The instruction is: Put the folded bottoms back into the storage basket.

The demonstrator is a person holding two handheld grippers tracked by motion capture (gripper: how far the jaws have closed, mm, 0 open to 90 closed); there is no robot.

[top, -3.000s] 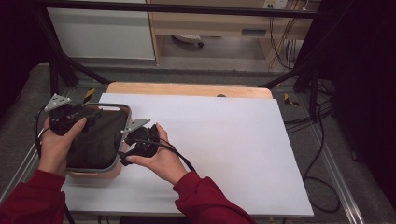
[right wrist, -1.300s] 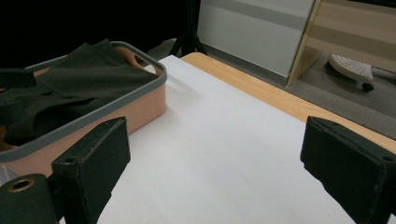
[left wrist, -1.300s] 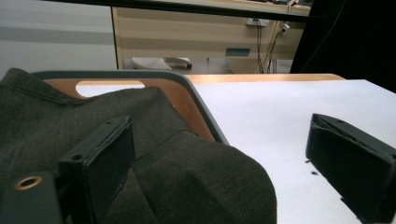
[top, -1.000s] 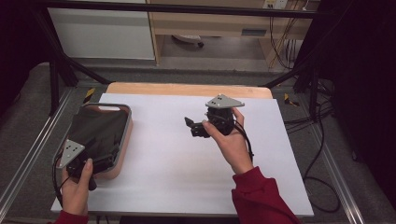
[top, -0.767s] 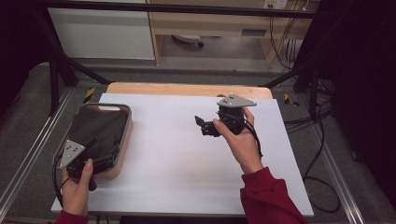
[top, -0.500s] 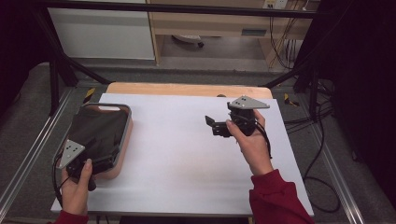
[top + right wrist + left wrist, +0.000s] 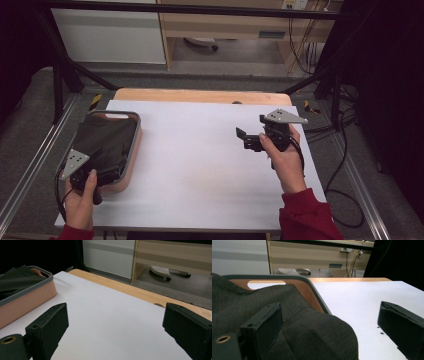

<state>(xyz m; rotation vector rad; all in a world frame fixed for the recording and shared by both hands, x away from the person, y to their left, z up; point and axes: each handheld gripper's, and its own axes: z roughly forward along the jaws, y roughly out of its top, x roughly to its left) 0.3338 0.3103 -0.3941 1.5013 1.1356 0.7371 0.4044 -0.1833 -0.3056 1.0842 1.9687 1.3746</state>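
Dark cloth (image 7: 107, 142) in the basket (image 7: 131, 165), lower left, looks soft and limp; pinch a raised fold. Both hand-held grippers (image 7: 329, 332) (image 7: 120, 332) are spread, empty.

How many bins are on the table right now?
1. The pink bin with a grey rim sits at the table's left edge, with dark cloth in it. The left gripper is over its near end; more cloth may lie underneath.
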